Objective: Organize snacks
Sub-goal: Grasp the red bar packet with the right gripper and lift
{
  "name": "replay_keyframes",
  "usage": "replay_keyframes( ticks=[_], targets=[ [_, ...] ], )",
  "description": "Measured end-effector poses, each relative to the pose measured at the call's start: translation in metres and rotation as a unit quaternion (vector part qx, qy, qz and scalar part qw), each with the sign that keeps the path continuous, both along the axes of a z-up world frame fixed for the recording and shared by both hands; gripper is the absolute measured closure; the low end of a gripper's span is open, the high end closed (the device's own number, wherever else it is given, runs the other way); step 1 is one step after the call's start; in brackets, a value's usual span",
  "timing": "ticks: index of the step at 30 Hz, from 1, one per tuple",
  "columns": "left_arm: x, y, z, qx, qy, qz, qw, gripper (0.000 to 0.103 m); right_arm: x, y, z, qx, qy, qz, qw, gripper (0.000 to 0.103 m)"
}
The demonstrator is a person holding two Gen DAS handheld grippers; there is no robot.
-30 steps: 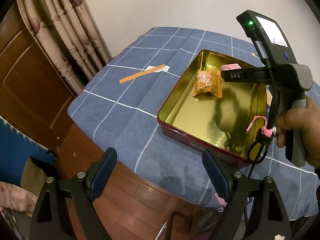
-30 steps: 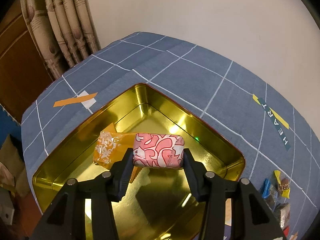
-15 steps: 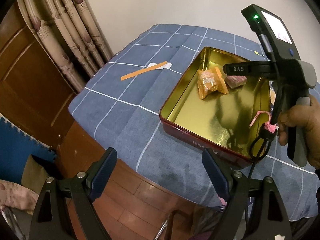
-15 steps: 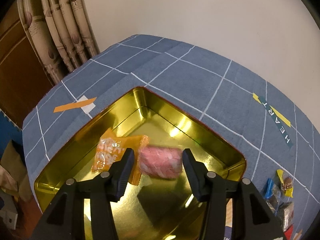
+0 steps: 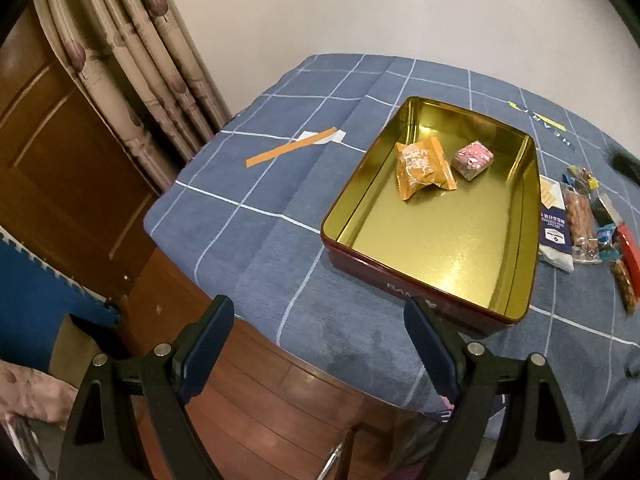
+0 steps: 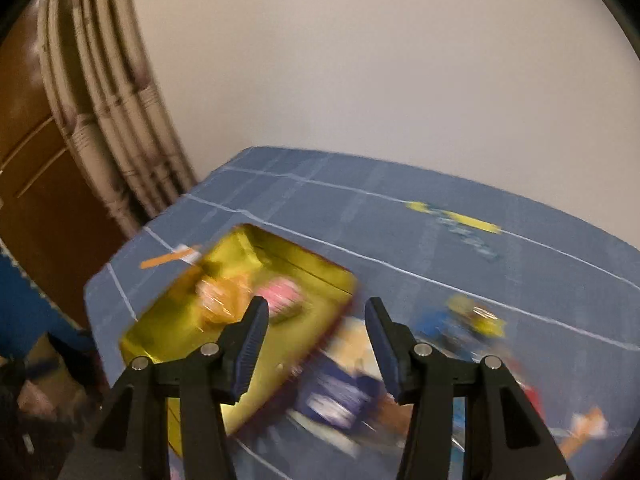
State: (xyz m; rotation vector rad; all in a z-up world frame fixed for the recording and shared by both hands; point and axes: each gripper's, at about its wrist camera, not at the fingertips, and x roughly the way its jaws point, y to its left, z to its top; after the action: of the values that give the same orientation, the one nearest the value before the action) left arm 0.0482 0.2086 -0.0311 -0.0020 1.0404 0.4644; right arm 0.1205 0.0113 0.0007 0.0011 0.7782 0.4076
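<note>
A gold-lined tin [image 5: 516, 248] with a dark red outside sits on the blue checked tablecloth [image 5: 280, 208]. Inside it lie an orange snack packet [image 5: 422, 168] and a pink patterned snack [image 5: 472, 159], side by side at the far end. My left gripper [image 5: 320, 344] hangs open over the table's near edge, nothing between its fingers. My right gripper [image 6: 316, 332] is open and empty, above the tin's right rim [image 6: 340, 280]; its view is blurred by motion. The pink snack [image 6: 280, 296] and orange packet [image 6: 220, 296] show left of its fingers.
A pile of loose wrapped snacks [image 5: 588, 216] lies right of the tin, a dark blue packet [image 6: 336, 392] among them. An orange paper strip [image 5: 290, 147] lies on the cloth to the left. Curtain [image 5: 132, 60] and wooden door [image 5: 52, 160] stand beyond the table's left edge.
My right gripper let go of the pink snack in the tin beside the orange packet, then pulled up and away to the right, out of the left wrist view. The left gripper kept still.
</note>
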Motion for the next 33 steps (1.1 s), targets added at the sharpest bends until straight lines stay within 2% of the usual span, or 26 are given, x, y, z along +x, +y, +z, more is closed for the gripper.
replay_keyframes(
  ticks=[6, 11, 14, 17, 20, 22, 23, 24, 28, 30, 32, 33],
  targets=[
    [-0.007, -0.024, 0.012, 0.035, -0.024, -0.036, 0.9984, 0.018, -0.062, -0.1, -0.023, -0.046, 0.021, -0.087, 0.995, 0.051],
    [-0.018, -0.054, 0.033, 0.051, -0.059, -0.079, 0.9938, 0.018, -0.11, -0.163, -0.041, -0.038, 0.049, -0.139, 0.988, 0.051],
    [-0.019, -0.082, 0.038, 0.065, -0.058, -0.12, 0.989, 0.017, -0.122, -0.19, -0.047, -0.019, 0.054, -0.149, 0.987, 0.051],
    [-0.018, -0.105, 0.039, 0.068, -0.051, -0.148, 0.9853, 0.017, -0.114, -0.203, -0.046, -0.006, 0.051, -0.14, 0.989, 0.051],
    [-0.012, -0.123, 0.037, 0.046, -0.036, -0.164, 0.9847, 0.017, -0.091, -0.197, -0.05, 0.001, 0.071, -0.102, 0.992, 0.051],
    [-0.011, -0.135, 0.035, 0.04, -0.032, -0.173, 0.9836, 0.017, -0.078, -0.186, -0.052, -0.003, 0.072, -0.075, 0.995, 0.046],
    [-0.01, -0.141, 0.035, 0.046, -0.029, -0.178, 0.9826, 0.017, -0.069, -0.178, -0.053, -0.012, 0.073, -0.062, 0.995, 0.039],
    [-0.009, -0.146, 0.034, 0.055, -0.026, -0.183, 0.9813, 0.017, -0.059, -0.17, -0.056, -0.022, 0.078, -0.045, 0.996, 0.037],
    [-0.002, -0.159, 0.029, 0.064, -0.014, -0.201, 0.9775, 0.017, -0.024, -0.147, -0.073, -0.074, 0.097, -0.017, 0.992, 0.037],
    [0.002, -0.166, 0.028, 0.06, -0.006, -0.21, 0.9758, 0.017, -0.004, -0.149, -0.082, -0.065, 0.119, -0.018, 0.991, 0.037],
    [0.009, -0.173, 0.025, 0.044, 0.004, -0.223, 0.9737, 0.017, 0.013, -0.158, -0.092, -0.031, 0.156, -0.017, 0.987, 0.038],
    [0.012, -0.176, 0.024, 0.036, 0.008, -0.229, 0.9728, 0.017, 0.017, -0.161, -0.096, -0.022, 0.168, -0.016, 0.985, 0.05]
  ],
)
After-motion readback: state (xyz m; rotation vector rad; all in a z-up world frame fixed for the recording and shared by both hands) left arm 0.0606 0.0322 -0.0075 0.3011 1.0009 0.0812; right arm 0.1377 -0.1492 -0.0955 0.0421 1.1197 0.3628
